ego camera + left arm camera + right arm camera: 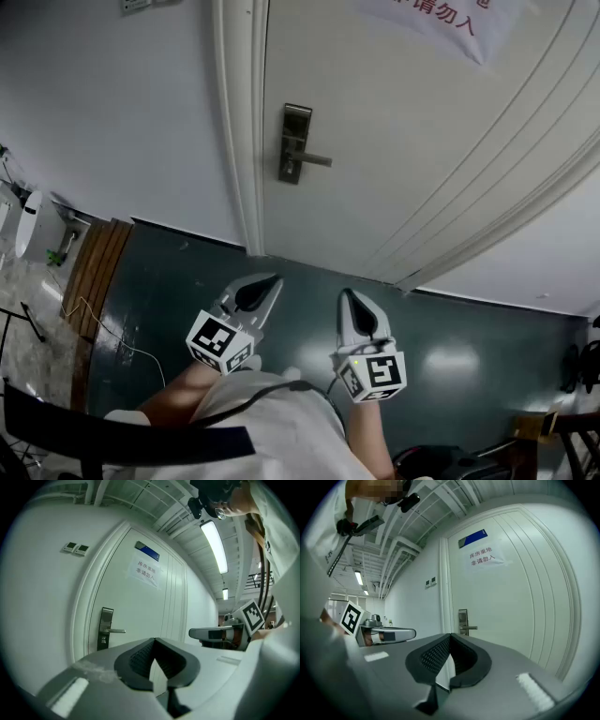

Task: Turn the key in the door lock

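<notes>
**Head view.** The door lock (294, 142), a tall metal plate with a lever handle (317, 159), sits on the closed white door (403, 112), close to the frame. The left gripper (269, 281) and right gripper (346, 297) are held side by side above the dark floor (169, 272). Both point toward the door and are well apart from the lock.

**Left gripper view.** The jaws are pressed together at the tips with nothing between them. The lock lies ahead and to the left, below a paper notice (145, 573) on the door. The right gripper shows alongside at the right edge.

**Right gripper view.** These jaws are likewise clenched tip to tip and hold nothing. The lock stands ahead, just right of the jaw line.

**Progress.** No key can be made out in either gripper, and the lock is too small in every view to tell whether one sits in it. The task appears not yet begun. Reaching the lock, gripping the key and turning it all remain.
</notes>
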A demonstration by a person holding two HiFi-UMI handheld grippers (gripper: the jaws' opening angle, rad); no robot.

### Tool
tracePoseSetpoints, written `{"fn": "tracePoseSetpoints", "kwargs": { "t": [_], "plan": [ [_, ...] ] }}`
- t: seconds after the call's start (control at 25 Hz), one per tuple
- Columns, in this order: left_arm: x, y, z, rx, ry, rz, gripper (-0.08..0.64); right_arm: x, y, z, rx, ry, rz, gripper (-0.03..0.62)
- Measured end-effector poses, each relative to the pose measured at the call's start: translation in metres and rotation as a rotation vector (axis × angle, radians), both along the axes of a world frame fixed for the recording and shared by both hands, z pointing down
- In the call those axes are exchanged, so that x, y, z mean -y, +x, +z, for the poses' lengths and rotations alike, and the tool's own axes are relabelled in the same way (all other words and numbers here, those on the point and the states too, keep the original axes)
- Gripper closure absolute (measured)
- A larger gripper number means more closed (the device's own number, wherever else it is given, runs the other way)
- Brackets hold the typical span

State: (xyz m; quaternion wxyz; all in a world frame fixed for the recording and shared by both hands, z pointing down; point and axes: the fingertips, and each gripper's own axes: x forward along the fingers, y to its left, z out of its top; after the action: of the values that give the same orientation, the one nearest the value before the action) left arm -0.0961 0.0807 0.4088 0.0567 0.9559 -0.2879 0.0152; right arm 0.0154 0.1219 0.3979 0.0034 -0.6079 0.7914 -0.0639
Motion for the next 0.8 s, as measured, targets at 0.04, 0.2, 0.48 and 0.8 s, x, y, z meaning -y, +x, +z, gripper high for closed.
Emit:
{"fn": "tracePoseSetpoints", "kwargs": {
  "t": [0.04,0.2,0.48,0.8],
  "plan": [
    [0.001,0.002,0.0,-0.001,-0.001,0.0,0.555,0.001,0.002,0.0,0.003,-0.001,-0.002,0.584],
    [0.004,0.009,0.001,-0.004,-0.008,-0.005,0.555,0.003,0.007,0.001,0.005,-0.001,-0.015,0.584],
    [0.007,0.021,0.005,0.006,-0.012,-0.015,0.554,0.006,0.018,0.006,0.048,-0.002,-0.026,0.583],
    [0.003,0.037,0.014,0.035,-0.023,-0.032,0.554,0.0,0.042,0.021,0.084,-0.032,-0.046,0.583]
  ]
}}
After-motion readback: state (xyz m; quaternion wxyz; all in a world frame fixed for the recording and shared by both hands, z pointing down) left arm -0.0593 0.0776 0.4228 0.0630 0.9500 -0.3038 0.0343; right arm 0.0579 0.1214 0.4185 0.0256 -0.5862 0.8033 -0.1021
